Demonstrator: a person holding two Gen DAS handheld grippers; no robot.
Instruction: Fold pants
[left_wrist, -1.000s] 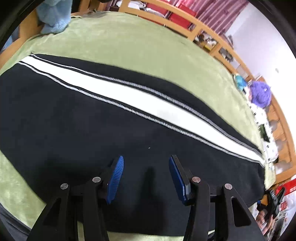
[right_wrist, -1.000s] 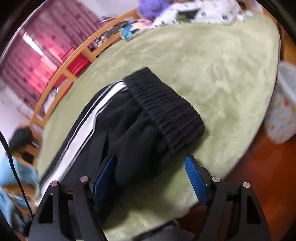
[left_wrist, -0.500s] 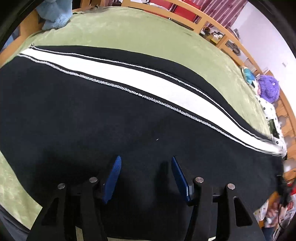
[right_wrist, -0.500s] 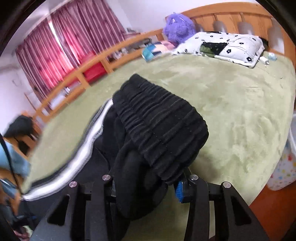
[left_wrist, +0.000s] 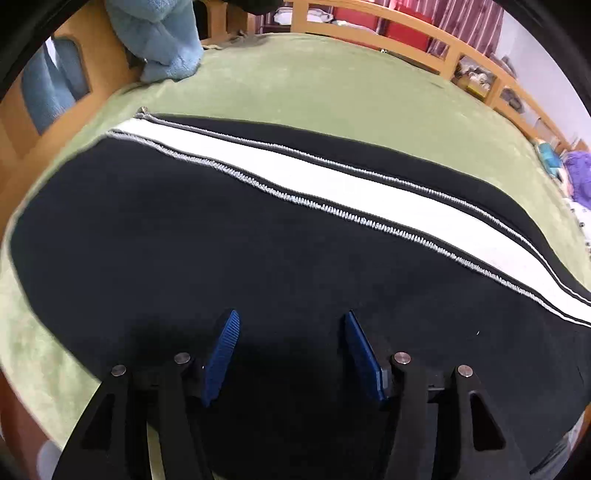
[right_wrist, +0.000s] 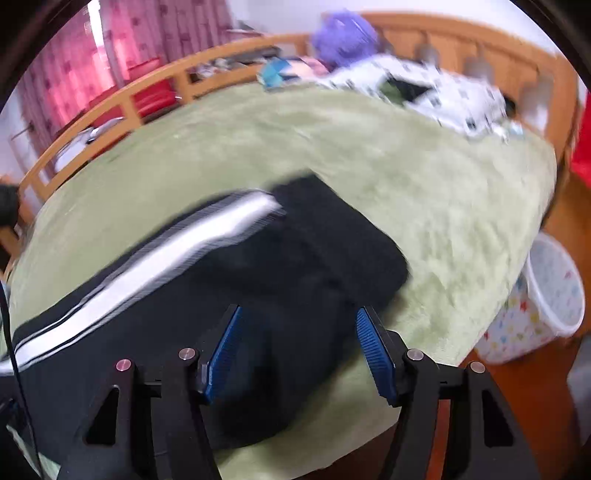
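Black pants (left_wrist: 184, 258) with a white side stripe (left_wrist: 332, 184) lie spread across the green blanket (left_wrist: 332, 92). In the left wrist view my left gripper (left_wrist: 291, 317) hovers low over the dark leg fabric, its jaws opening, with nothing pinched between the blue pads (left_wrist: 221, 354). The right wrist view is blurred. In it the ribbed waistband end of the pants (right_wrist: 332, 240) rests on the blanket (right_wrist: 424, 177). My right gripper (right_wrist: 300, 312) stands just above that fabric with its jaws opening and the pads off the cloth.
A light blue towel (left_wrist: 159, 40) hangs at the wooden bed rail (left_wrist: 406, 33). A purple plush toy (right_wrist: 343, 37) and a white patterned pillow (right_wrist: 443, 92) lie at the head of the bed. A white star-printed basket (right_wrist: 546, 295) stands on the floor beside the bed.
Half a second ago the right gripper was shut on the lifted waistband; now its jaws are apart and the waistband lies on the blanket. The left gripper slid along the leg and opened slightly.
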